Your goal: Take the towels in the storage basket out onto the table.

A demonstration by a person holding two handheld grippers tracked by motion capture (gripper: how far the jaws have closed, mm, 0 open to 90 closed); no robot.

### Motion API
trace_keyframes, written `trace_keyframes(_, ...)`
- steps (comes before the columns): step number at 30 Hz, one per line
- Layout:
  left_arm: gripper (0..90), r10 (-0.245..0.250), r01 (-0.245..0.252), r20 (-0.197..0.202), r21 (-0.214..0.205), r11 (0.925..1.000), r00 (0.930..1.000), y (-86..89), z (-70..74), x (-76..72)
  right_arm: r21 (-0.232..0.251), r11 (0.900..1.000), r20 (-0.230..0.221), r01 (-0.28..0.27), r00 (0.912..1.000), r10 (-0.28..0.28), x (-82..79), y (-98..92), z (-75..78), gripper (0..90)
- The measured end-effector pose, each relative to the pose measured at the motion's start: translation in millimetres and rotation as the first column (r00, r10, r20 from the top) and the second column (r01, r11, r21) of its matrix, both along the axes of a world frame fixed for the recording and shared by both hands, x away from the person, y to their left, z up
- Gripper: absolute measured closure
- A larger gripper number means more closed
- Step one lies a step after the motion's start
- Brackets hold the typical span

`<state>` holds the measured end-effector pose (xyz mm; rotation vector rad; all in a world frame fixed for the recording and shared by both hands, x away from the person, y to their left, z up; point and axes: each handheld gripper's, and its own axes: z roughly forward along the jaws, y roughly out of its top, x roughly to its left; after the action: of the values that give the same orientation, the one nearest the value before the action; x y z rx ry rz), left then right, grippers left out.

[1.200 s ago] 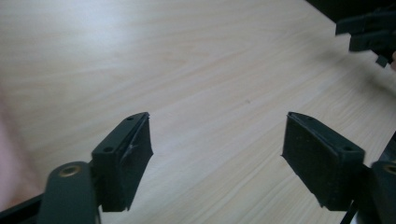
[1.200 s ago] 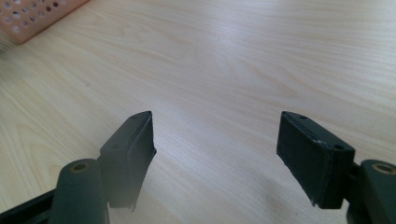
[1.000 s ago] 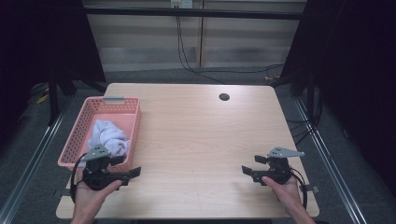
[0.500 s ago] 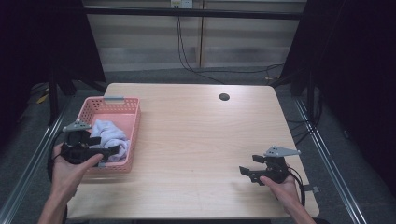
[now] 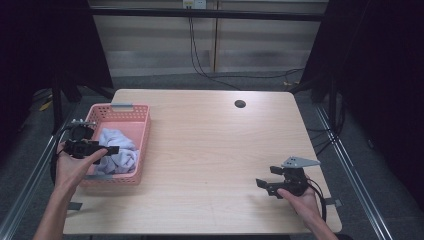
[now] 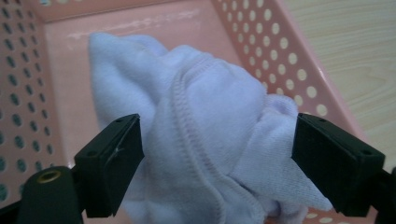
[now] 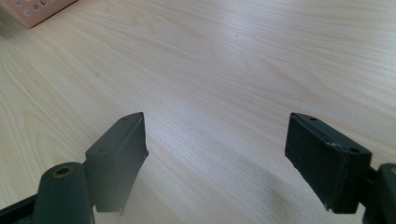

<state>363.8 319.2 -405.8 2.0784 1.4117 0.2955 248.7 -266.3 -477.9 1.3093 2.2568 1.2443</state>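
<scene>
- The pink plastic basket with little holes (image 5: pixel 141 114) sits at about 9 o'clock on the light wooden table (image 5: pixel 210 145).
- A soft white cloth with a stitched seam (image 5: pixel 120 152) lies bunched up inside the basket. In the left gripper view the white cloth (image 6: pixel 201 121) covers most of the basket floor, with the basket wall (image 6: pixel 266 51) rising at about 1 o'clock.
- A small dark round hole (image 5: pixel 240 104) is in the table at about 12 o'clock.
- Half a second ago the left gripper was lower, at the near end of the basket. Now the left gripper (image 5: pixel 107 149) is farther up the basket, over the cloth.
- The right gripper (image 5: pixel 265 184) has hardly moved; it stays low over the bare table at about 5 o'clock, well apart from the basket.
- The left jaws are spread wide, one on each side of the cloth. The cloth bulges up between them and the jaws are not squeezing it.
- In the right gripper view the right gripper (image 7: pixel 215 154) has its jaws wide apart too, with just bare wood between them.
</scene>
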Motion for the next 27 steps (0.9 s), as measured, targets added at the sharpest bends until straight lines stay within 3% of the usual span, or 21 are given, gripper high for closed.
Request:
trace_keyframes(2, 15.6, -0.003, 0.003, -0.018, -0.011, 0.9999, 0.9998, -1.6, -3.4, 4.1, 0.002, 1.0, 0.0, -0.002, 1.0, 0.002, 0.3, 0.2, -0.5, 20.1)
trace_keyframes(5, 15.9, 0.002, -0.002, -0.076, -0.003, 1.0, 0.9971, -3.1, -11.0, 17.3, -0.005, 0.9999, -0.002, -0.014, 0.9999, 0.014, 1.2, 1.3, -1.5, 20.0)
trace_keyframes(6, 15.6, 0.002, -0.002, -0.076, -0.003, 1.0, 0.9971, -3.1, -11.0, 17.3, -0.005, 0.9999, -0.002, -0.014, 0.9999, 0.014, 1.2, 1.3, -1.5, 20.0)
trace_keyframes(7, 15.4, 0.004, -0.003, -0.112, 0.003, 1.0, 0.9936, -6.2, -14.2, 23.9, -0.01, 0.9997, -0.001, -0.02, 0.9998, 0.02, 0.9, 2.3, -1.6, 20.0)
trace_keyframes(8, 15.1, 0.004, -0.003, -0.112, 0.003, 1.0, 0.9936, -6.2, -14.2, 23.9, -0.01, 0.9997, -0.001, -0.02, 0.9998, 0.02, 0.9, 2.3, -1.6, 20.0)
trace_keyframes(9, 14.4, -0.019, 0.021, -0.142, 0.014, 0.9997, 0.9897, -8.7, -18.1, 29.1, -0.006, 0.9997, -0.004, -0.025, 0.9997, 0.025, 0.8, 2.8, -1.4, 19.9)
trace_keyframes(15, 9.5, -0.024, 0.032, -0.173, 0.04, 0.9987, 0.9846, -9.4, -23.5, 33.0, -0.007, 0.9995, -0.005, -0.032, 0.9995, 0.032, 0.2, 2.1, -1.4, 20.1)
trace_keyframes(18, 5.8, -0.001, 0.011, -0.204, 0.052, 0.9986, 0.979, -6.5, -28.3, 35.0, -0.009, 0.9995, -0.006, -0.03, 0.9995, 0.03, 0.4, 2.1, -1.6, 21.5)
trace_keyframes(19, 2.7, 0.025, -0.007, -0.228, 0.079, 0.9969, 0.9733, -7.6, -34.3, 37.1, -0.01, 0.9993, -0.004, -0.036, 0.9993, 0.036, 0.4, 2.2, -1.6, 21.6)
trace_keyframes(20, 0.0, 0.025, -0.007, -0.228, 0.079, 0.9969, 0.9733, -7.6, -34.3, 37.1, -0.01, 0.9993, -0.004, -0.036, 0.9993, 0.036, 0.4, 2.2, -1.6, 21.6)
trace_keyframes(21, 0.0, 0.02, 0.002, -0.25, 0.087, 0.9962, 0.9681, -9.4, -37.9, 38.7, -0.011, 0.9993, -0.005, -0.035, 0.9994, 0.035, 0.2, 2.3, -1.6, 21.6)
trace_keyframes(25, 0.0, 0.015, 0.016, -0.264, 0.116, 0.9932, 0.9644, -17.3, -40.1, 42.2, -0.015, 0.9993, -0.01, -0.036, 0.9993, 0.035, 0.5, 2.6, -1.8, 21.6)
trace_keyframes(27, 0.0, 0.016, 0.023, -0.294, 0.129, 0.9914, 0.9557, -18.1, -44.4, 45.9, -0.016, 0.999, -0.012, -0.042, 0.9991, 0.041, 0.8, 3.3, -2.3, 21.7)
